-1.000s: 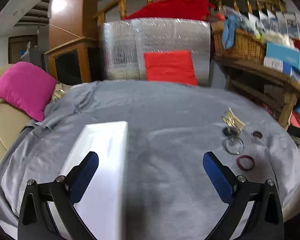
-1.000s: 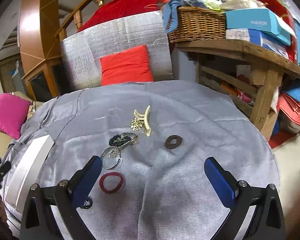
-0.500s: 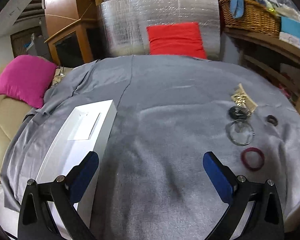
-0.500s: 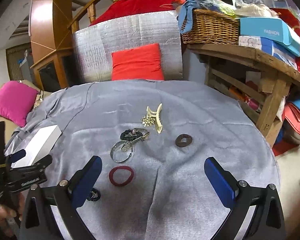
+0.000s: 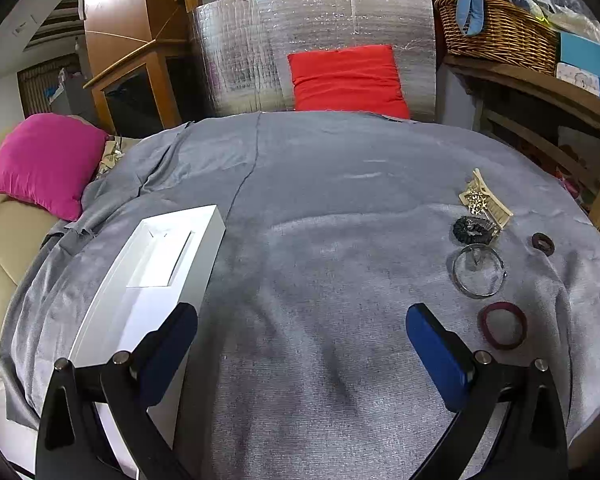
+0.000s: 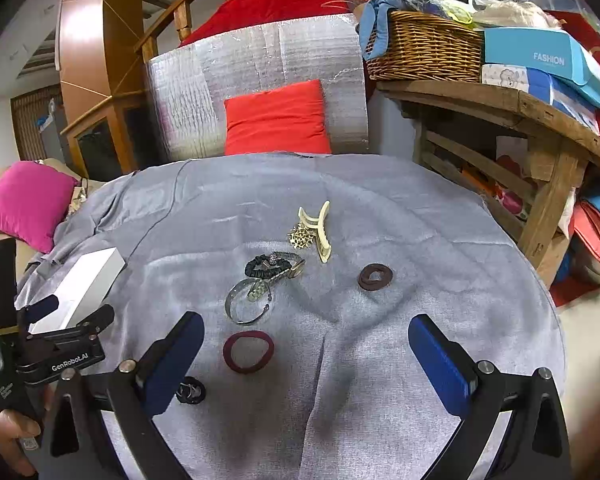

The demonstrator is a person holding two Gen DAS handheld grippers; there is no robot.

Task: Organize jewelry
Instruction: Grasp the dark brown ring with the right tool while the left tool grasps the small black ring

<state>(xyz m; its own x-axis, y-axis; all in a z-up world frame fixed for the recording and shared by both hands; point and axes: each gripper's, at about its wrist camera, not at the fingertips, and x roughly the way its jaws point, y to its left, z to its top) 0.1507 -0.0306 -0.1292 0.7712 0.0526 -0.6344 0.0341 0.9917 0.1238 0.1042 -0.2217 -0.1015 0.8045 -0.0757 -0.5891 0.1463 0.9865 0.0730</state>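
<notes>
both the left gripper (image 5: pixel 300 344) and right gripper (image 6: pixel 304 352) gape wide and empty, the left view having tilted down until the white box (image 5: pixel 156 264) at frame left shows fully, jewelry cluster (image 6: pixel 268 276) mid-frame untouched.

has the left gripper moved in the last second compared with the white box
Yes. In the right wrist view the left gripper has come in from the left edge and now sits open beside the white box, nearer the jewelry.
</notes>
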